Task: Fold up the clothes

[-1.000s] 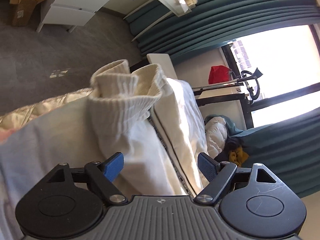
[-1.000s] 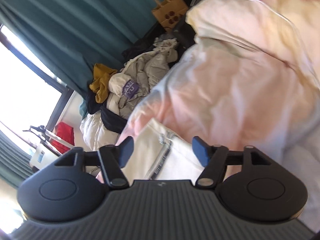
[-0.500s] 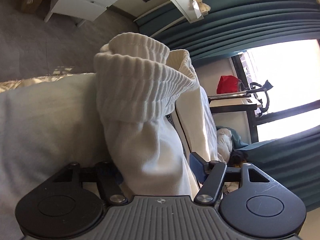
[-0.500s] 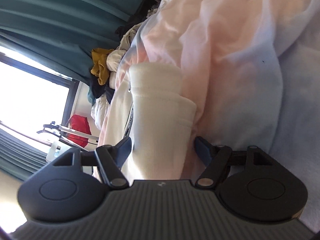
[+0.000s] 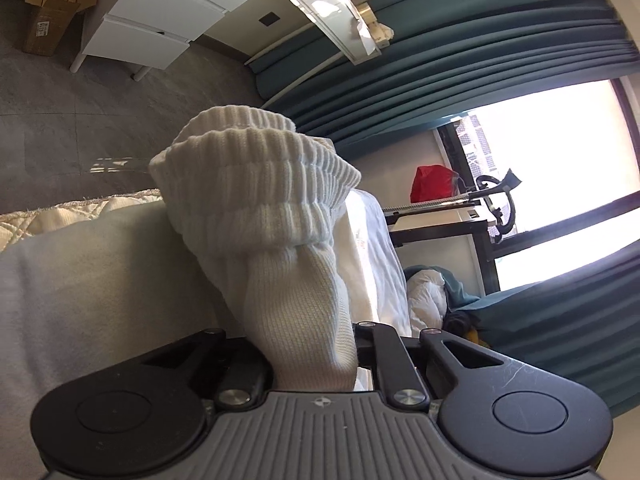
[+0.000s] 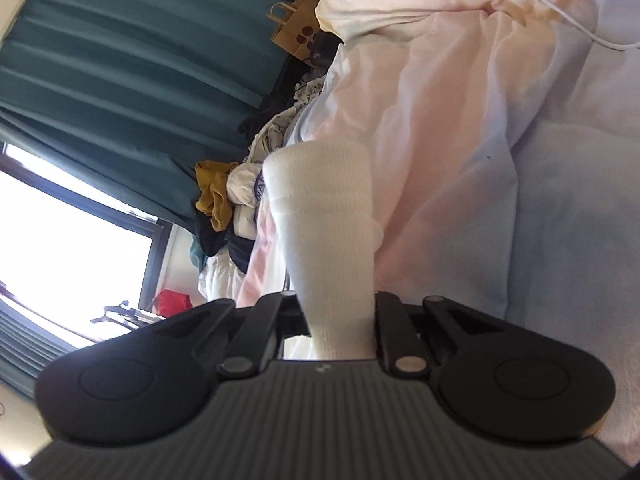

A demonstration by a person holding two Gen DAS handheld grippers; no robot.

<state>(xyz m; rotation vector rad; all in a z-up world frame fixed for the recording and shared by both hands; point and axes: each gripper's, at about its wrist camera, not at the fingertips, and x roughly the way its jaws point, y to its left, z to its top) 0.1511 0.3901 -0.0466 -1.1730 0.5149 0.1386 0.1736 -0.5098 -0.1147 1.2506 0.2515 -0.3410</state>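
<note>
My left gripper (image 5: pixel 314 344) is clamped on a white knit sock (image 5: pixel 280 240), jaws pulled in tight on the fabric near its lower end, blue pads hidden by the knit. The ribbed cuff (image 5: pixel 256 160) bunches up and flops open ahead of the gripper, a second cuff layer just behind it, so could be a pair; can't tell for sure. The sock stands up over the pale grey bed sheet (image 5: pixel 100 272), with a quilted cream bedspread edge (image 5: pixel 60 216) at left and white bedding (image 5: pixel 372 248) just behind. My right gripper (image 6: pixel 336 320) is also closed on a white sock piece (image 6: pixel 324 216), smooth knit rising straight up between the jaws, rounded end on top. Can't tell whether this is the same sock as in the left view. Behind it is a pinkish-white duvet (image 6: pixel 460 140) filling the right side. To the left, a heap of clothes (image 6: pixel 236 200) with a mustard piece on it, touching the duvet edge. A brown paper bag (image 6: pixel 296 28) sits up top beside the teal curtains (image 6: pixel 120 60). In the left view: teal curtains (image 5: pixel 460 60), a bright window (image 5: pixel 560 140), a red bag (image 5: pixel 432 184) near a black desk (image 5: pixel 440 232), a white drawer unit (image 5: pixel 160 20) and a cardboard box (image 5: pixel 48 12) on the grey floor (image 5: pixel 80 120).
</note>
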